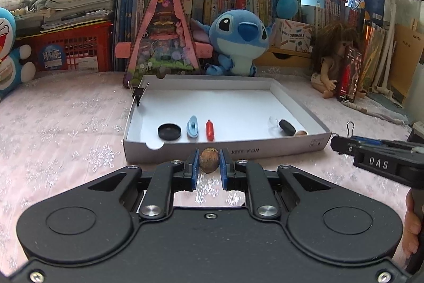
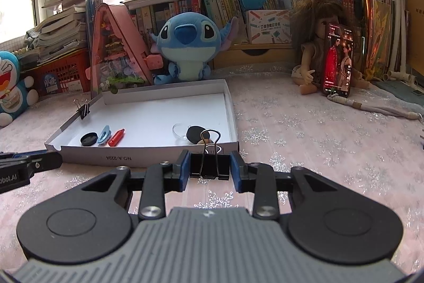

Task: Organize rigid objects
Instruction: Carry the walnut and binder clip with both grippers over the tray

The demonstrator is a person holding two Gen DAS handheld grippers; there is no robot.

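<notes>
A brown ball (image 1: 209, 160) sits pinched in the left claw (image 1: 209, 166), just short of the white tray's near wall (image 1: 265, 150). The right claw (image 2: 210, 169) grips a black binder clip (image 2: 210, 163) before that same wall; bare cloth (image 2: 318, 137) lies open rightward.

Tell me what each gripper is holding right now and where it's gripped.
Left gripper pinches the brown walnut-like ball across its sides. Right gripper clamps the black binder clip by its body ends, wire handles up.

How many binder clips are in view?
2. One clip is on the box's far left wall. The other clip is held in the right gripper. More may be hidden.
</notes>
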